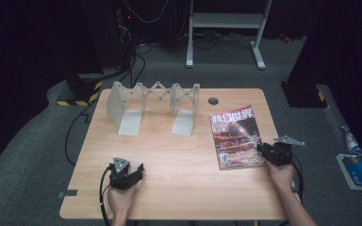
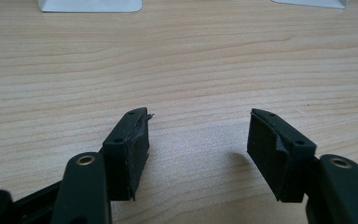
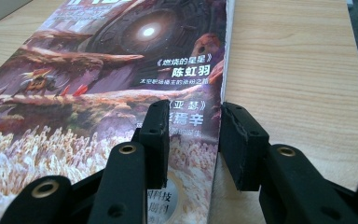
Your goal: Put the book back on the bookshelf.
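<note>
At the right of the high view, our right hand-held gripper (image 1: 265, 152) sits at the lower right edge of the magazine (image 1: 234, 136), which lies flat on the surface (image 1: 179, 188); the left hand-held gripper (image 1: 131, 174) waits at lower left, its jaws apart over bare wood. In the right gripper view, the jaws straddle the magazine's edge, seemingly not yet pinching. We judge the grasp is starting; next we close and lift.

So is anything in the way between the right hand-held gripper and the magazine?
No, nothing visible is. The right hand-held gripper is already at the magazine, with one jaw over the cover and the other just past its right edge, above the bare table. Whether the pads press on it yet I cannot tell.
</note>
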`<action>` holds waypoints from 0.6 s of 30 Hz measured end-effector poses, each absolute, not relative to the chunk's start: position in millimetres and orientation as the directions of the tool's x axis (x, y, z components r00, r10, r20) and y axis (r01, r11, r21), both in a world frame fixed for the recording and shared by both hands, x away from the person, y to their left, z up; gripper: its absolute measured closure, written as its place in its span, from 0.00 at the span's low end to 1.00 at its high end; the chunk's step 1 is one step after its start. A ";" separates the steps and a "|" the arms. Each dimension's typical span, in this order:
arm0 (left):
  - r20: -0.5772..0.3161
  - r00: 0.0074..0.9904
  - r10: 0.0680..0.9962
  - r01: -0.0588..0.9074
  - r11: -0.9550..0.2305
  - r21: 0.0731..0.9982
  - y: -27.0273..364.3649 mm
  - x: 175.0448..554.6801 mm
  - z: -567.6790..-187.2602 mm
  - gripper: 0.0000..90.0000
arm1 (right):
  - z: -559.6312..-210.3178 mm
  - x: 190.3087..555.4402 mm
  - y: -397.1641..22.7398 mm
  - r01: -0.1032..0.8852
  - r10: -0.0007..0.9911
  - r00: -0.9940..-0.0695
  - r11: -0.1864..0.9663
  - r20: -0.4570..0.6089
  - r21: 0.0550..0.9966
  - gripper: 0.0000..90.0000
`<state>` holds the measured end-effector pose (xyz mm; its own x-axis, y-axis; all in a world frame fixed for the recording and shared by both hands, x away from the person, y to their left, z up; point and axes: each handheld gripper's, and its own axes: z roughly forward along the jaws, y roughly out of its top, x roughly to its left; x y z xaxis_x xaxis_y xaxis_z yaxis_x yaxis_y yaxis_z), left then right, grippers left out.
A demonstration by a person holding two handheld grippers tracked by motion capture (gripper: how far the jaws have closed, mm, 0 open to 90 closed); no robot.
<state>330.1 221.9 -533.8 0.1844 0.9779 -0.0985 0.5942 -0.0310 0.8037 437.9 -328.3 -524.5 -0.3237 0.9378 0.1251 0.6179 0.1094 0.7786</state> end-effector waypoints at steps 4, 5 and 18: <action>-0.109 0.192 0.975 0.597 -0.028 0.802 222.5 330.2 -533.4 0.43 | -525.0 432.4 -323.8 0.606 0.941 -0.323 0.122 0.103 0.786 0.70; -0.111 0.196 0.974 0.597 -0.029 0.802 222.7 330.3 -533.4 0.43 | -525.2 431.6 -323.0 0.601 0.942 -0.324 0.128 0.094 0.789 0.70; -0.156 0.279 0.947 0.591 -0.041 0.805 205.2 333.1 -527.2 0.49 | -526.4 416.5 -310.4 0.590 0.950 -0.303 0.121 0.080 0.798 0.70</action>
